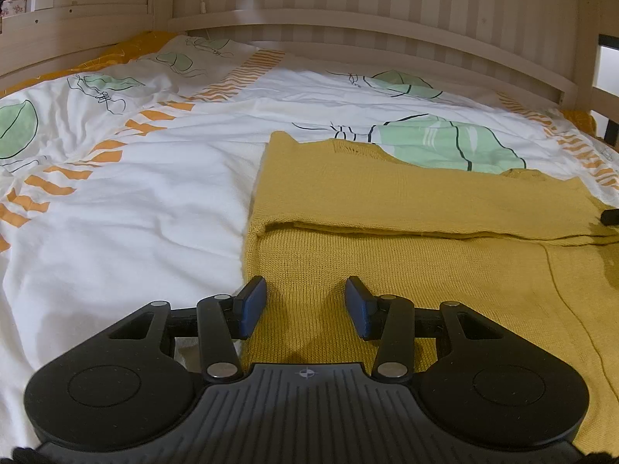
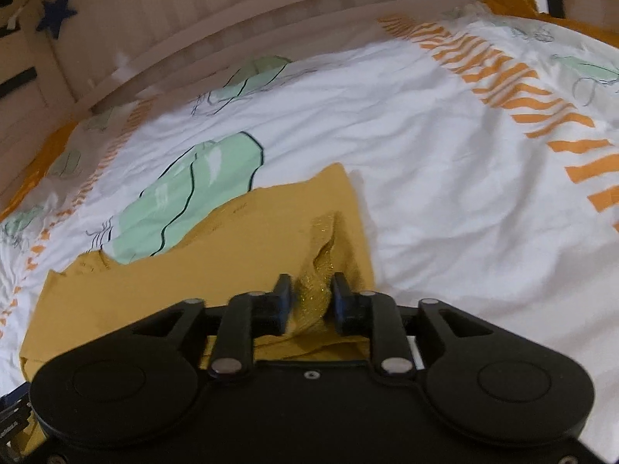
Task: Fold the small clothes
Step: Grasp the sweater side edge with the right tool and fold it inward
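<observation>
A mustard-yellow knit garment point(image 1: 406, 224) lies flat on the bed, with one part folded over so that a fold edge runs across it. My left gripper point(image 1: 305, 297) is open just above the garment's near left edge and holds nothing. My right gripper point(image 2: 311, 294) is shut on a bunched fold of the same yellow garment point(image 2: 216, 255) near its right edge, and the cloth rises between the blue pads. A dark tip of the right gripper shows at the right edge of the left wrist view point(image 1: 610, 216).
The bed is covered by a white duvet point(image 1: 135, 201) with green leaf prints and orange stripes. A pale wooden slatted rail point(image 1: 348, 11) runs along the far side of the bed. A blue star point(image 2: 56, 11) hangs at the far left.
</observation>
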A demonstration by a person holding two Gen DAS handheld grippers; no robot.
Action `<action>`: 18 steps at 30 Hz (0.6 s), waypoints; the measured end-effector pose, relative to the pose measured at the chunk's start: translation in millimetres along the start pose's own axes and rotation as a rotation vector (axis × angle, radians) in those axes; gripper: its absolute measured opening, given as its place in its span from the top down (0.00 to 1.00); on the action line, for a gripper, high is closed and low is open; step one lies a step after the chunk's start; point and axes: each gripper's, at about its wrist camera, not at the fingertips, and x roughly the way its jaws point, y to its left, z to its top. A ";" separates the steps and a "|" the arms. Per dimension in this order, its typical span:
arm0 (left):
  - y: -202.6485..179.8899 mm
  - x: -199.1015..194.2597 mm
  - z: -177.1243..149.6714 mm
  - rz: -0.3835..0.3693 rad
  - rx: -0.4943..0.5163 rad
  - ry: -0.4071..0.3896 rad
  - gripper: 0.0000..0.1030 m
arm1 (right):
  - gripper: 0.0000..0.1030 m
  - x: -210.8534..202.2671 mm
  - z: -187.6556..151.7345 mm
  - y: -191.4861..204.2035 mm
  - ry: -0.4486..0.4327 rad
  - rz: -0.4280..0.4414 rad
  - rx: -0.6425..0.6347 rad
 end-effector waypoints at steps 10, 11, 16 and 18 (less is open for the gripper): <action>0.9 0.6 0.7 -0.001 -0.001 0.007 0.57 | 0.11 -45.6 -20.9 -5.8 0.016 0.024 0.056; 1.6 0.7 1.0 -0.003 -0.003 0.009 0.57 | 0.11 -51.2 -25.3 -6.5 0.023 0.028 0.062; 1.9 0.4 3.8 -0.002 0.001 0.022 0.57 | 0.04 -85.5 -52.4 -5.0 0.040 0.046 0.074; -2.3 -0.7 5.1 0.014 0.024 0.031 0.57 | 0.02 -99.8 -64.5 -5.2 0.034 0.054 0.092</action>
